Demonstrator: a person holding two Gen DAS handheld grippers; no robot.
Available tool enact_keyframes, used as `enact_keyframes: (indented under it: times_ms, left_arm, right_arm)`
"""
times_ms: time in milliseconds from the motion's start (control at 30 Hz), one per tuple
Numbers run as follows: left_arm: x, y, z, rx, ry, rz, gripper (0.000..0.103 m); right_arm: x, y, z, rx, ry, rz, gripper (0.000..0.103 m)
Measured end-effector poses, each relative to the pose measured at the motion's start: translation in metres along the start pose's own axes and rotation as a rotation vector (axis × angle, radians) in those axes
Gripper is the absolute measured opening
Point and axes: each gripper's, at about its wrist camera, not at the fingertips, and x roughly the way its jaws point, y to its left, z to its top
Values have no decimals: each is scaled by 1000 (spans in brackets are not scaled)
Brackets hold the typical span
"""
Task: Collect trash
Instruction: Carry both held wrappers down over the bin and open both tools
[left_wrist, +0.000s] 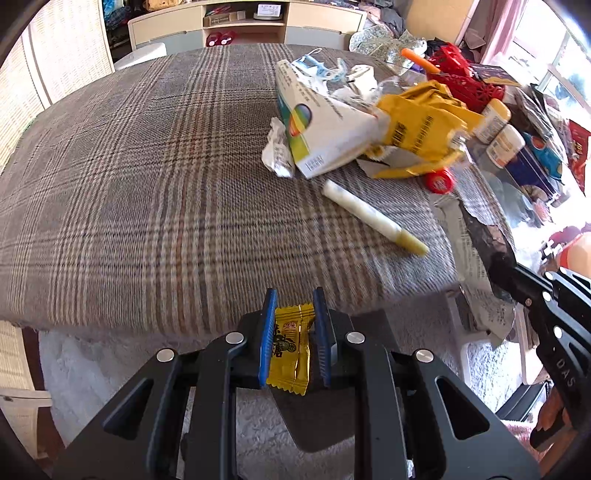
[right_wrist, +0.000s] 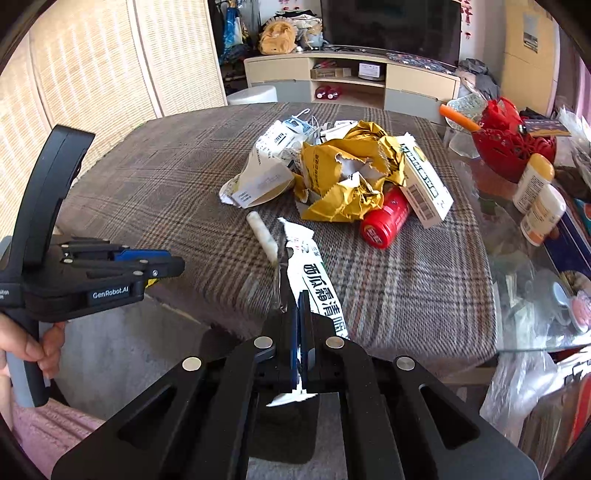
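Plaid-covered table (left_wrist: 147, 177) fills both views; its near edge sits just ahead of both grippers. Glass tabletop (right_wrist: 517, 295) adjoins it on the right, carrying a red lattice basket (right_wrist: 509, 144) and two white bottles (right_wrist: 541, 214).

Trash pile sits at the far right-centre of the cloth: crumpled yellow foil bag (right_wrist: 347, 177) in the middle, white paper bag (left_wrist: 325, 125) touching its left side, white carton with barcode (right_wrist: 424, 184) leaning on its right, red-capped bottle (right_wrist: 386, 221) lying on its side under the carton's low end. White stick-shaped tube (left_wrist: 373, 216) lies alone on the cloth, nearer than the pile, apart from it.

Right gripper (right_wrist: 300, 317): fingers pressed nearly together on a torn white wrapper with green print (right_wrist: 317, 273); the strip runs forward over the table edge, its far end close to the tube. Touching or not, hard to tell from this angle.

Left gripper (left_wrist: 294, 332): blue pads (left_wrist: 267, 339) clamped on a small yellow candy wrapper (left_wrist: 291, 350), held off the table, over the pale floor.
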Motion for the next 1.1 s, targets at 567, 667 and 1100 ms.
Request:
enact_keyframes:
  times_ms: [567, 667, 1100]
  left_arm:
    - [-15, -47, -111, 23, 4, -68, 19]
    - [15, -46, -113, 22, 72, -59, 19]
    - [91, -41, -110, -19, 137, -129, 19]
  right_arm:
    - [-14, 15, -100, 109, 79, 99, 2]
    - [12, 16, -115, 116, 108, 113, 2]
    - [103, 5, -143, 217, 269, 178, 6]
